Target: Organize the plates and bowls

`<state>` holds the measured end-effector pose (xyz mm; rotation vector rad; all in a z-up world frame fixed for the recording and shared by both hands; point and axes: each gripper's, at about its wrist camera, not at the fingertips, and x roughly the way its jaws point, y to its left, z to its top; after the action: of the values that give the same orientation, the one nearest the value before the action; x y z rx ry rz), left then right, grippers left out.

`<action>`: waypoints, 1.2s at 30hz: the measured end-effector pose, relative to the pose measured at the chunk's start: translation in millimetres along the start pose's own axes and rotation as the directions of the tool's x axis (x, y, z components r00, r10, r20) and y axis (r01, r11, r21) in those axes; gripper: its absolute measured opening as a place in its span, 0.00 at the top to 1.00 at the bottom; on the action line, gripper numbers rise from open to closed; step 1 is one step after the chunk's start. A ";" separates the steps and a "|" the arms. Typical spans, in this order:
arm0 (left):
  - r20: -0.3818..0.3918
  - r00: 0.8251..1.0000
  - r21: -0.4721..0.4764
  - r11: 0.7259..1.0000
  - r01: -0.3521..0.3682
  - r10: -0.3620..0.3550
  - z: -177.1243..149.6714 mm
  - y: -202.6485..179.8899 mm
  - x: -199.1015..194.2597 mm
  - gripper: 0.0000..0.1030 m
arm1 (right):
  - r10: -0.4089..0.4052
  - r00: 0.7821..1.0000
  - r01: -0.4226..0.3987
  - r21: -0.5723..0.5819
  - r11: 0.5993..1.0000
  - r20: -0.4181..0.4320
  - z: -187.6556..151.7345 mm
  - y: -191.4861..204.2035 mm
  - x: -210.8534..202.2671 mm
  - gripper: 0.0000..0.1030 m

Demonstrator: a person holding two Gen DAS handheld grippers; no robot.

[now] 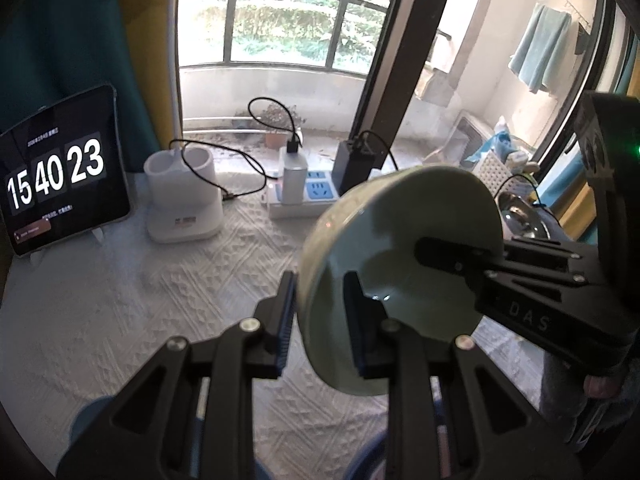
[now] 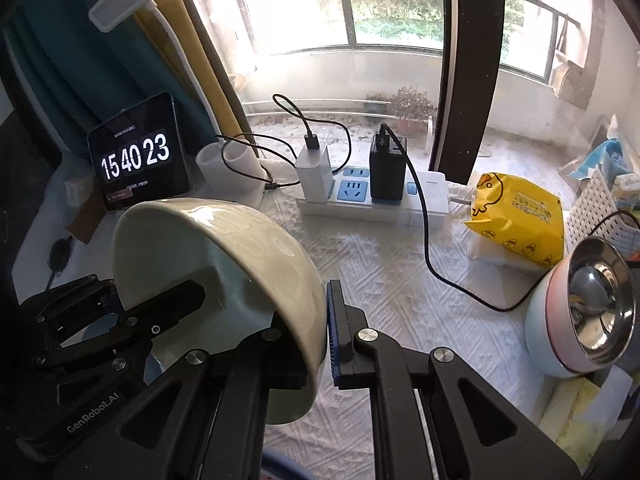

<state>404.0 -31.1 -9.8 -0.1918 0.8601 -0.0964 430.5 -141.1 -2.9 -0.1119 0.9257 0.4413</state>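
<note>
both grippers on the same pale green bowl (image 1: pixel 404 240), lifted off the white textured cloth (image 1: pixel 140 300) and tipped on its side. left gripper (image 1: pixel 322 326) clamps the rim at about 6 o'clock in the left wrist view, one pad on the outer wall, the other inside. right gripper (image 2: pixel 308 334) clamps the opposite rim, one finger inside the bowl, blue pad (image 2: pixel 338 340) pressed on the outside wall. in the left view the right gripper comes in from 3 o'clock, its inner finger lying across the bowl's interior. in the right view the left gripper comes in from 9 o'clock, same way.

rest of scene, right wrist view: tablet clock (image 2: pixel 138 156) at 10 o'clock, white power strip (image 2: pixel 372 200) with chargers plugged in at 12, yellow packet (image 2: pixel 520 216) at 2, a steel-lined bowl with pink rim (image 2: pixel 584 308) tilted at 3, well apart from the green bowl. black cable (image 2: pixel 432 264) runs across the cloth between strip and steel bowl. white two-slot dock (image 1: pixel 182 196) sits beside the tablet.
</note>
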 end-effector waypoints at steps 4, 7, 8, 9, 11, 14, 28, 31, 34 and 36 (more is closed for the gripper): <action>0.007 1.000 0.004 1.000 0.009 -0.009 -6.1 -1.3 -9.4 0.76 | -0.006 1.000 0.006 0.004 1.000 0.002 -5.8 6.8 -10.6 0.91; 0.008 1.000 0.008 1.000 0.017 -0.018 -11.3 -2.2 -15.5 0.76 | -0.011 1.000 0.011 0.006 1.000 0.002 -10.3 11.2 -16.7 0.91; 0.008 1.000 0.009 1.000 0.021 -0.021 -13.3 -2.6 -17.4 0.76 | -0.014 1.000 0.014 0.006 1.000 0.001 -12.6 12.8 -19.3 0.91; 0.007 1.000 0.009 1.000 0.024 -0.024 -15.2 -2.6 -19.6 0.76 | -0.016 1.000 0.016 0.007 1.000 0.001 -14.5 13.9 -21.1 0.91; 0.007 1.000 0.011 0.999 0.030 -0.030 -18.5 -3.9 -23.3 0.76 | -0.018 1.000 0.018 0.013 1.000 -0.002 -19.0 15.5 -24.6 0.91; 0.005 0.999 0.015 0.999 0.038 -0.038 -24.2 -6.5 -28.6 0.76 | -0.019 1.000 0.019 0.022 1.000 -0.006 -25.2 16.1 -29.5 0.91; -0.024 0.997 0.053 0.996 0.072 -0.070 -54.0 -25.5 -43.7 0.76 | -0.025 0.999 0.028 0.085 0.996 -0.035 -65.5 11.9 -47.3 0.91; -0.031 0.996 0.057 0.995 0.081 -0.079 -59.1 -27.3 -45.7 0.76 | -0.027 0.999 0.031 0.093 0.995 -0.041 -71.8 11.0 -50.4 0.91; -0.040 0.995 0.063 0.994 0.089 -0.086 -65.5 -29.5 -47.8 0.76 | -0.026 0.998 0.032 0.107 0.994 -0.048 -78.9 10.1 -52.6 0.91; -0.043 0.995 0.066 0.993 0.092 -0.090 -68.7 -31.1 -49.4 0.76 | -0.026 0.998 0.031 0.114 0.993 -0.052 -84.1 9.9 -54.1 0.91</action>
<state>319.4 -62.4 -10.3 -0.1655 0.8863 -0.2153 335.4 -173.0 -9.7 -0.0314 0.9963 0.3592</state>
